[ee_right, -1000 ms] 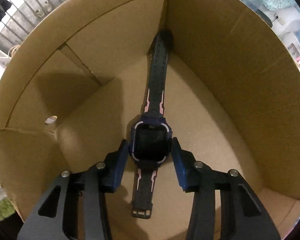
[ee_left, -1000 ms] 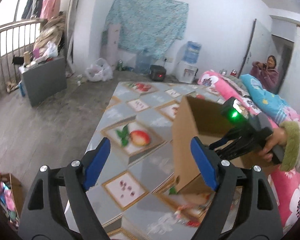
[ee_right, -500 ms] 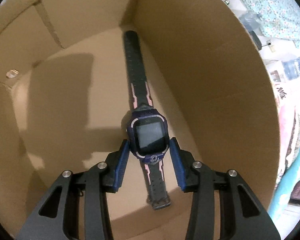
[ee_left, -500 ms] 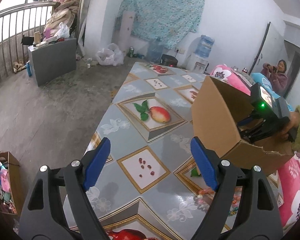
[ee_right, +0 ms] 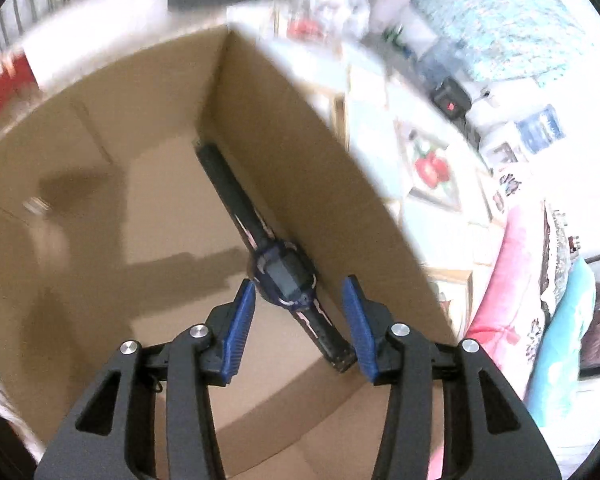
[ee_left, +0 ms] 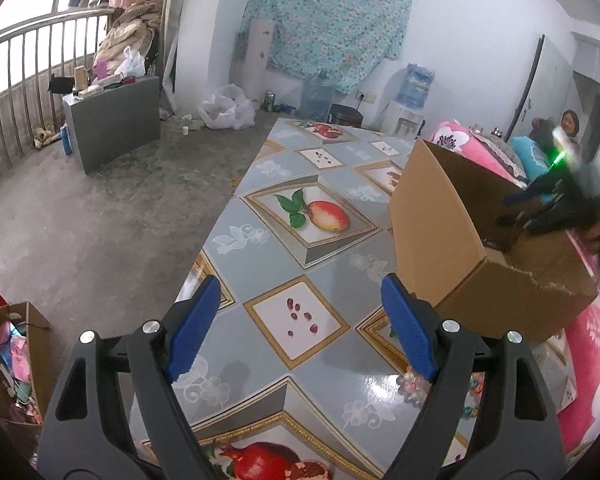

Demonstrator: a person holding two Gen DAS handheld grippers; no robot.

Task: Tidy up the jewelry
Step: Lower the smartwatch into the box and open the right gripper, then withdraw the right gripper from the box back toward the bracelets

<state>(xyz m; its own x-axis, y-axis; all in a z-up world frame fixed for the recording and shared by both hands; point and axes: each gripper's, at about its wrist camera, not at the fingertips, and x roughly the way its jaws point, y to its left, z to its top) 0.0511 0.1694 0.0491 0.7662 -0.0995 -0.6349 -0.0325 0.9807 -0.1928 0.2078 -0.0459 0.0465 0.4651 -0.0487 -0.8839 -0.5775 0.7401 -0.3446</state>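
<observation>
Now right tool tilts into box, spreading off watch (left tool spread).

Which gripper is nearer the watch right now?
Right. The right gripper hangs just over the watch inside the cardboard box, jaws opening. The left gripper hovers over the table outside the box.

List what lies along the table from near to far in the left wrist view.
left gripper → bead jewelry by its right finger → cardboard box with the right gripper reaching in → water dispenser beyond the table's far end.
</observation>
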